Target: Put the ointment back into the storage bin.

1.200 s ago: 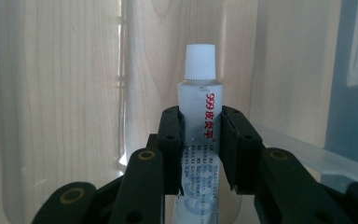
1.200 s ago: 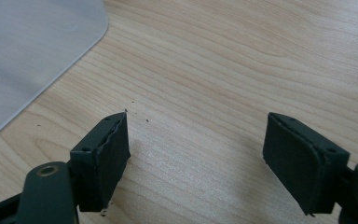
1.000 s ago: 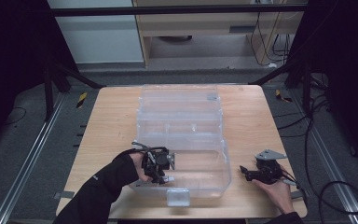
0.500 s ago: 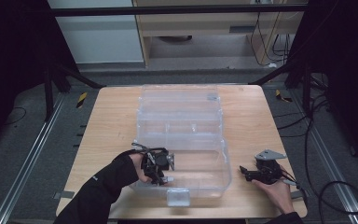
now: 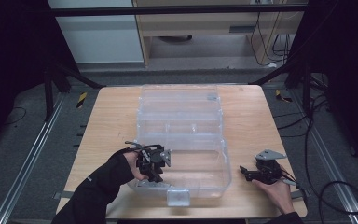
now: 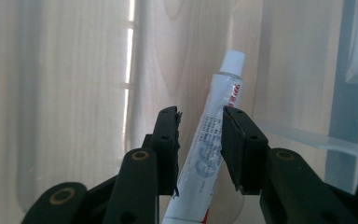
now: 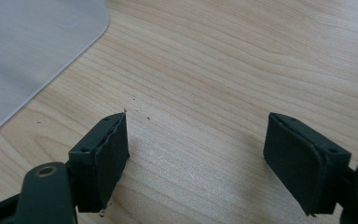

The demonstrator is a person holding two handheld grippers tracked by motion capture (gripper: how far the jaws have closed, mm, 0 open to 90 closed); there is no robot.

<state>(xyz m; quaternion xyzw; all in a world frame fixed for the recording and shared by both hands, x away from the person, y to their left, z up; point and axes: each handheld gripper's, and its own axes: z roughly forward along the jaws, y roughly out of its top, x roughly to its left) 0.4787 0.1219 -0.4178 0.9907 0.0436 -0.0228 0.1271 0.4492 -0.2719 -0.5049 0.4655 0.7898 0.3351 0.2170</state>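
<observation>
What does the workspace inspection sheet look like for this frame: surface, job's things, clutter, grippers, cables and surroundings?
Surface: light wooden table, bare around the case.
Job's things: clear plastic organiser case lying open mid-table; white tube with a white cap.
Clutter: a few dark specks on the wood in the right gripper view.
Grippers: left gripper over the near half of the case, jaws on either side of the tube, pads at its sides; right gripper beside the case on the table, jaws wide apart with nothing between.
Cables: loose cables on the floor to the right.
Surroundings: dark frame, grey floor, metal rails alongside, cabinets behind.
</observation>
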